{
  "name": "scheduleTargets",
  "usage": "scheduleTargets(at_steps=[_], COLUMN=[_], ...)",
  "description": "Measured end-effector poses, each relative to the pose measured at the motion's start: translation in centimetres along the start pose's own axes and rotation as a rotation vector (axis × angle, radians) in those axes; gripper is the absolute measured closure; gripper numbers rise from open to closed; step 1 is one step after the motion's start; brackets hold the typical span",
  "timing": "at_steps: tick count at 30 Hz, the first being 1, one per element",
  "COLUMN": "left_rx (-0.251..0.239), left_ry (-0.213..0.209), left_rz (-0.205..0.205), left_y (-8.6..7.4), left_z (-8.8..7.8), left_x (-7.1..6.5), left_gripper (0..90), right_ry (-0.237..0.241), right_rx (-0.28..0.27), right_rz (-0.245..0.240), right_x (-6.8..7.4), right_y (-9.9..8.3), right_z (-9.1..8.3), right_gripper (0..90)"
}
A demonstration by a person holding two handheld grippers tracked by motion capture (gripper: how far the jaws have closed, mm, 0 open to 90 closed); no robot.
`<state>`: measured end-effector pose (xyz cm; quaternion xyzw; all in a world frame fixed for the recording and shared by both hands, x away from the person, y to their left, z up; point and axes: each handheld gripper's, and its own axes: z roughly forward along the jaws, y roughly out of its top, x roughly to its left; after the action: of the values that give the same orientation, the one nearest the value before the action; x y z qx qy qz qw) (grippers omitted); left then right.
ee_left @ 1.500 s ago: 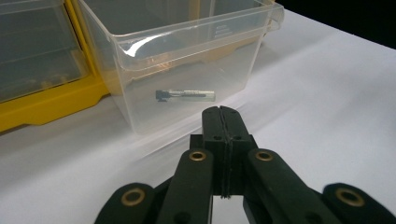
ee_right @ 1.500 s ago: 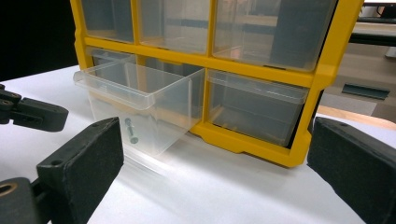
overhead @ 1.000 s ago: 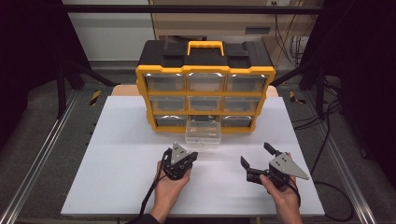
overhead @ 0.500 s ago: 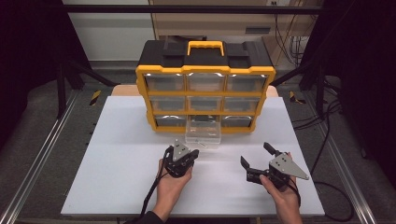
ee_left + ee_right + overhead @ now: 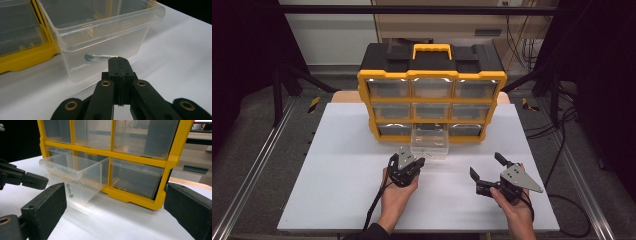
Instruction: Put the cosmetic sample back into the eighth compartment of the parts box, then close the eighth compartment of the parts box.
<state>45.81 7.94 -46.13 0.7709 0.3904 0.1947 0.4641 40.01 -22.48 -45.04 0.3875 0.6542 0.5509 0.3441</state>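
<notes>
Just ahead of the left claw (image 5: 118, 60) a clear drawer (image 5: 429, 145) is standing pulled out of the bottom middle slot of the yellow organizer (image 5: 432, 87), resting on the white table (image 5: 337, 165). The left claw's jaws are pressed together on nothing, its tip sitting close before the drawer's front wall, though I cannot tell whether it is touching. Beyond that wall, in the left gripper view, a small bolt (image 5: 96, 57) is lying on the drawer's floor, right past the tip. Pinched to a narrow nose like this, the claw is probably lining up to push the drawer back in; its closed shape is giving a firm flat point against the plastic. The right claw (image 5: 487, 169) is waiting off to the left claw's right, well apart from the drawer, its jaws spread wide and holding nothing, likely kept clear so it is not crowding the push. Room is generous: bare table is lying on both sides of the claws and behind them, while ahead the drawer's rim and the organizer's yellow frame are setting the limits, so a straight shove needs to stay square to the slot.
</notes>
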Motion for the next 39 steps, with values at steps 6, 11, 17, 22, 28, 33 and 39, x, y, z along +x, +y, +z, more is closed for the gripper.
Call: scheduleTargets(at_steps=[6,11,17,22,28,33,39], left_rx=[-0.004,-0.012,-0.008,-0.003,-0.004,0.003,-0.006], left_ry=[0.013,0.022,0.023,0.026,0.043,0.044,0.048], left_rz=[-0.007,-0.008,0.001,-0.002,0.005,0.005,0.016], left_y=[0.2,0.2,0.3,0.4,1.0,1.1,1.3], left_z=[0.3,0.2,0.5,0.5,0.5,0.8,1.1], left_x=[0.2,0.6,0.4,0.4,0.9,0.9,0.7], left_gripper=[90.0,90.0,90.0,90.0,90.0,90.0,90.0], right_ry=[0.000,0.004,0.001,-0.007,-0.022,-0.013,-0.010], right_rx=[0.001,-0.002,-0.003,-0.010,-0.013,-0.006,-0.003], right_rz=[0.002,-0.003,0.011,0.018,0.027,0.023,0.003], right_x=[0.0,0.1,0.1,-0.1,-0.4,-0.2,0.0], right_y=[0.0,0.0,0.0,0.0,0.0,-0.1,-0.1], right_z=[0.0,0.0,0.0,-0.2,-0.2,0.0,0.0], right_gripper=[4.9,4.9,4.9,4.9,5.2,5.2,5.2])
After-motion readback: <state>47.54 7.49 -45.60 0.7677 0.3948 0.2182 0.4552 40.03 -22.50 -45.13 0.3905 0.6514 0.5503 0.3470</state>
